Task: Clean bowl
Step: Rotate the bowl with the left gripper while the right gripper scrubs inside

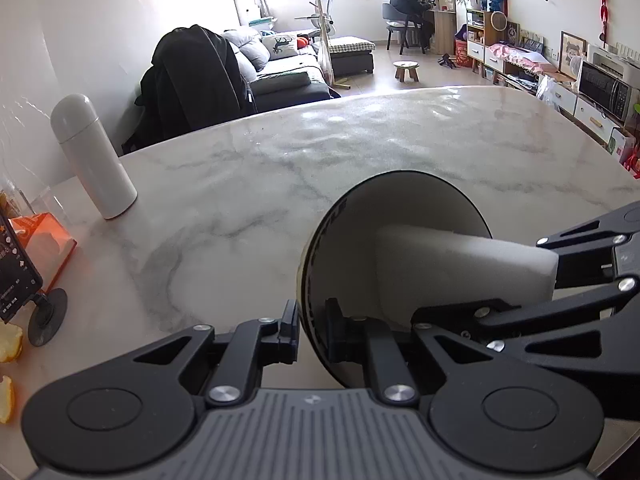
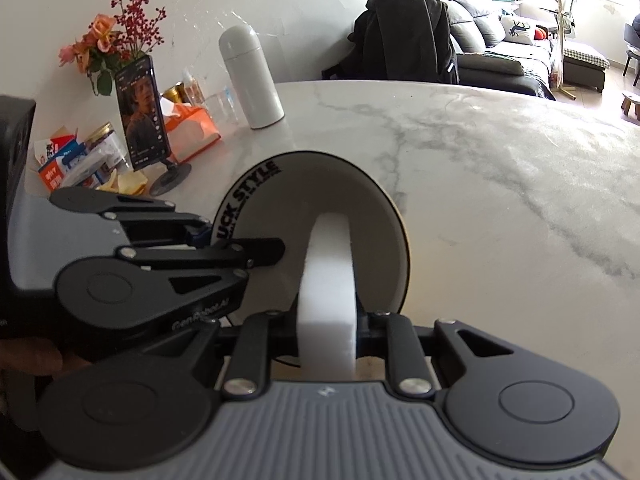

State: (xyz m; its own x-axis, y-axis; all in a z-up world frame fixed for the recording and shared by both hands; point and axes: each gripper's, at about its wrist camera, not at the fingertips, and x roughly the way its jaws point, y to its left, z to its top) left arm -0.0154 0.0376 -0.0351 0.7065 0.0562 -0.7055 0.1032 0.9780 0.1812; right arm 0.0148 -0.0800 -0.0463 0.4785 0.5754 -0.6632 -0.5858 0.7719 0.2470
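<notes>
Left gripper clamped on rim of bowl, tipped on edge above marble table, opening facing right. Right gripper pinching white sponge, sponge tip pressed inside bowl. White flask upright near table's far left edge; orange tissue box and phone on stand beside it.
</notes>
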